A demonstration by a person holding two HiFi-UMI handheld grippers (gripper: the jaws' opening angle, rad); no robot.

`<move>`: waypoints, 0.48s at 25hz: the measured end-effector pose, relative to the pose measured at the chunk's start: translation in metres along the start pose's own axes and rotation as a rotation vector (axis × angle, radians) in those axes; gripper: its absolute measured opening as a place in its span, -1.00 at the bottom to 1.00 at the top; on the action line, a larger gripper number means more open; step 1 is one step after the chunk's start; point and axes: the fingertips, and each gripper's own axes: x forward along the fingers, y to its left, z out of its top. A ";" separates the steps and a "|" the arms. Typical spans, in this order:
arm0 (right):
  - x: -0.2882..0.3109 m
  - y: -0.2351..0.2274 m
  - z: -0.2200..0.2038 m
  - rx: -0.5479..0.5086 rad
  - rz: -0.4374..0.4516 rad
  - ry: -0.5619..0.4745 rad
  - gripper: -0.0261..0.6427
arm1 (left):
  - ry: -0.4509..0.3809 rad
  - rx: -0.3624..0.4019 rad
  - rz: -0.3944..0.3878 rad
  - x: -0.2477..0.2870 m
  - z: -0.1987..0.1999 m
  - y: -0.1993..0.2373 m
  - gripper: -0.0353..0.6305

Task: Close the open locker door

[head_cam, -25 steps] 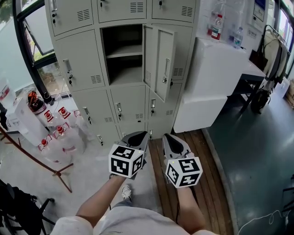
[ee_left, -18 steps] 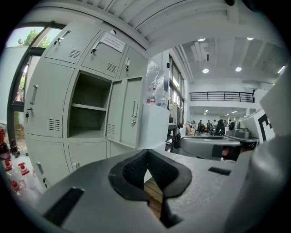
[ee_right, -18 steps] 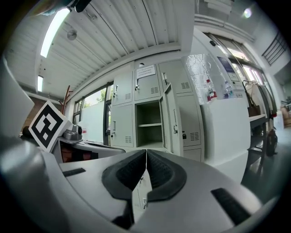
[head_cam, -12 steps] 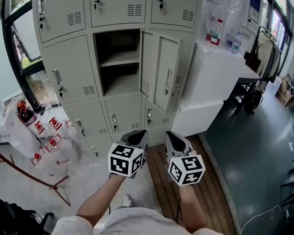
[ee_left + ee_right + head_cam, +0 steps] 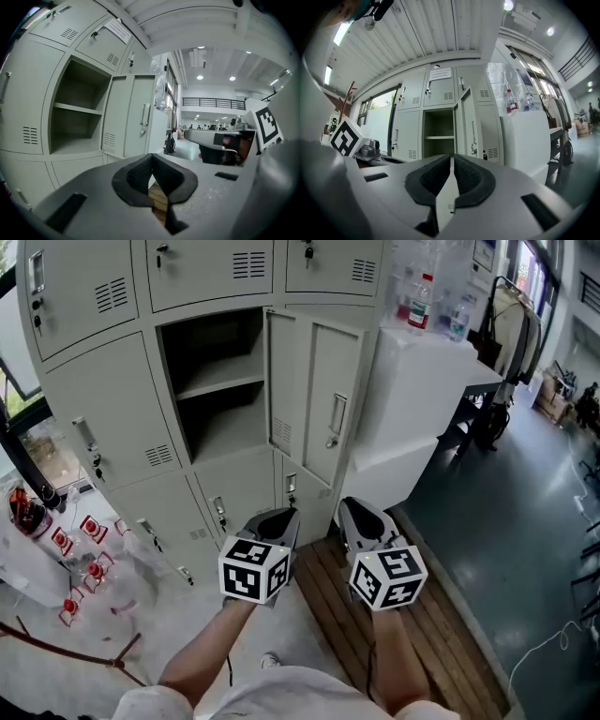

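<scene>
Hanging open well beyond left tongs (image 5: 278,516), right tongs (image 5: 359,508) (both pinched): locker door (image 5: 314,399)

Bright, even daylight throughout; both gripper views bend strongly toward dark, vignetted edges.

Grey lockers (image 5: 94,399) stood on the floor (image 5: 525,521), a strip of wooden planks (image 5: 445,634) running out from their base. Bottles (image 5: 422,301) stood on a white cabinet (image 5: 422,399) against the lockers' right edge.
</scene>
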 end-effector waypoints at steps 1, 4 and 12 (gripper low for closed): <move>0.004 0.000 0.002 -0.001 -0.010 -0.004 -0.90 | 0.000 0.003 -0.013 0.002 0.002 0.003 -0.88; 0.014 -0.001 0.010 -0.002 -0.038 -0.016 -0.90 | 0.000 0.011 -0.049 0.006 0.005 0.011 -0.88; 0.032 -0.005 0.011 0.002 -0.085 -0.010 -0.90 | 0.007 -0.012 -0.101 0.018 0.003 0.029 -0.88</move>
